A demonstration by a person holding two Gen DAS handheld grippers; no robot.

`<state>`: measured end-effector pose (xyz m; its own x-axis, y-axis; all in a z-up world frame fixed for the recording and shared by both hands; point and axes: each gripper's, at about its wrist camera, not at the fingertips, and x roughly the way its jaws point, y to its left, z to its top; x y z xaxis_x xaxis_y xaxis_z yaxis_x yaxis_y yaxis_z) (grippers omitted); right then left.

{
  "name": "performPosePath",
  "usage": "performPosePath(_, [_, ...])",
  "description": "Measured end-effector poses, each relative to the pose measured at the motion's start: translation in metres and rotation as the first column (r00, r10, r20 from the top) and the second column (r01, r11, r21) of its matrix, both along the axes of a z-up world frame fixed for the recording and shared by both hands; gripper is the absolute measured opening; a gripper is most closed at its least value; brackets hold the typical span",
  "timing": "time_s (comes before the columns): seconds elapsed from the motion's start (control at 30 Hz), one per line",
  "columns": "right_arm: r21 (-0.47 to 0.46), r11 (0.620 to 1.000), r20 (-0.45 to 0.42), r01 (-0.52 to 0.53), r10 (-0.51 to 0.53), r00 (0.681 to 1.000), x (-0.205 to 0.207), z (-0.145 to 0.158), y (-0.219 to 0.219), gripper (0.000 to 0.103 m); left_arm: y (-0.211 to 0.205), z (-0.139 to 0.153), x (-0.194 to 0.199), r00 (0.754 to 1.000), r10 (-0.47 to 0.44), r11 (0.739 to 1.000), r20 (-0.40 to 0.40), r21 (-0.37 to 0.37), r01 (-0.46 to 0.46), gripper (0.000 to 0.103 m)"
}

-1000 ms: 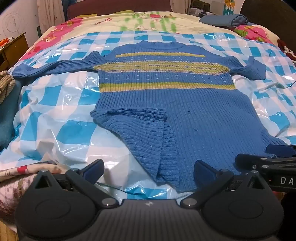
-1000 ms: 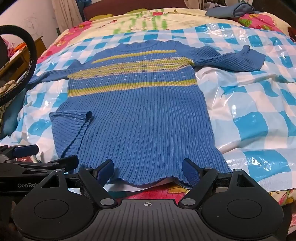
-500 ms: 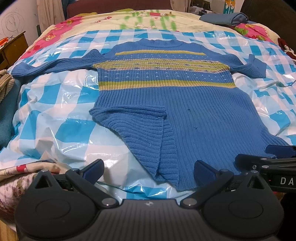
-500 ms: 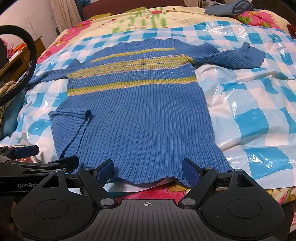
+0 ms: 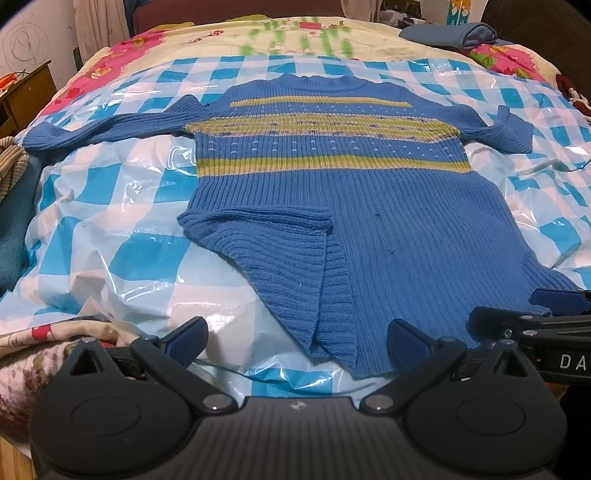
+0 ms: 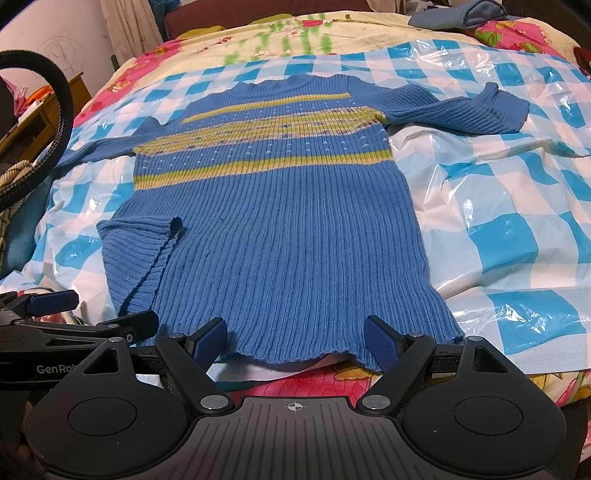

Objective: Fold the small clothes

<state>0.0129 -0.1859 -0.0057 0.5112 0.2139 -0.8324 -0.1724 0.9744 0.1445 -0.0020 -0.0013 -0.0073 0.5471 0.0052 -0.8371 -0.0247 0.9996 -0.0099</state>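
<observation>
A small blue ribbed sweater (image 5: 388, 206) (image 6: 288, 229) with yellow-green chest stripes lies flat, face up, on a blue-and-white checked plastic sheet (image 5: 122, 206) (image 6: 517, 221). Both sleeves are spread sideways. Its lower left hem corner (image 5: 288, 251) (image 6: 140, 251) is turned up onto the body. My left gripper (image 5: 297, 338) stands open just before the hem, with the folded corner between its fingers' line. My right gripper (image 6: 295, 341) is open at the hem's right half, nothing pinched. The right gripper's tip (image 5: 517, 314) shows in the left wrist view.
The sheet covers a bed with a floral quilt (image 5: 303, 37) (image 6: 280, 33). A folded blue cloth (image 5: 454, 35) lies at the far right. A wooden cabinet (image 5: 26, 92) stands left of the bed. A black cable (image 6: 55, 122) arcs at the left of the right wrist view.
Both views have eased slightly back or upward, so the sweater sits a little lower and farther. The sweater itself has not moved and both grippers stay open.
</observation>
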Motion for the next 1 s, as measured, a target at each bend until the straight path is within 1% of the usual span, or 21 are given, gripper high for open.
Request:
performPosePath(0.23, [0.0,1.0,-0.001,-0.001,0.001,1.0,-0.0005,-0.0014,0.0005,0.083,0.0001,-0.0023,-0.0019,1.0,0.0,1.0,0.012,0.001,0.0,0.103])
performPosePath(0.3, [0.0,1.0,0.0,0.0,0.0,1.0,-0.0006,-0.0014,0.0007,0.083,-0.0002,-0.0026,-0.0019,1.0,0.0,1.0,-0.007,0.015,0.0,0.103])
performPosePath(0.43, [0.0,1.0,-0.001,-0.001,0.001,1.0,-0.0003,-0.0013,0.0007,0.083,-0.0004,-0.0025,-0.0018,1.0,0.001,1.0,-0.004,0.022,0.0,0.103])
performPosePath(0.5, [0.001,1.0,-0.001,0.0,0.0,1.0,-0.0002,-0.0009,0.0006,0.083,-0.0007,-0.0031,-0.0017,1.0,0.001,0.998,-0.019,0.055,0.0,0.103])
performPosePath(0.63, [0.001,1.0,-0.001,0.0,0.0,1.0,-0.0002,-0.0006,0.0006,0.083,-0.0007,-0.003,-0.0014,1.0,0.003,0.998,-0.021,0.06,-0.002,0.103])
performPosePath(0.7, [0.001,1.0,-0.001,0.0,0.0,1.0,-0.0004,-0.0014,0.0006,0.083,-0.0012,-0.003,-0.0007,0.999,0.005,0.994,-0.034,0.111,-0.001,0.103])
performPosePath(0.73, [0.001,1.0,-0.001,0.0,0.0,1.0,-0.0003,-0.0013,0.0006,0.083,-0.0024,-0.0026,0.0003,0.999,0.008,0.988,-0.039,0.157,-0.002,0.103])
performPosePath(0.8, [0.001,1.0,0.0,-0.001,0.001,1.0,-0.0001,-0.0011,0.0004,0.083,-0.0023,-0.0017,0.0002,0.999,0.009,0.988,-0.041,0.154,-0.003,0.103])
performPosePath(0.83, [0.001,1.0,0.0,-0.001,0.001,1.0,-0.0003,-0.0017,0.0008,0.083,-0.002,-0.0016,0.0009,0.999,0.008,0.993,-0.045,0.119,-0.002,0.103])
performPosePath(0.87, [0.001,1.0,0.0,-0.002,0.002,1.0,-0.0006,-0.0025,0.001,0.083,-0.002,-0.0012,0.0005,0.999,0.008,0.993,-0.046,0.118,-0.002,0.103])
performPosePath(0.9, [0.002,1.0,0.0,-0.001,0.001,1.0,-0.0005,-0.0024,0.001,0.083,-0.0012,-0.0013,0.001,0.999,0.006,0.996,-0.048,0.095,-0.002,0.103])
performPosePath(1.0, [0.001,1.0,0.0,-0.001,0.001,1.0,-0.0001,-0.0023,0.0011,0.083,-0.0009,-0.0013,0.0011,0.999,0.006,0.996,-0.039,0.091,-0.003,0.103])
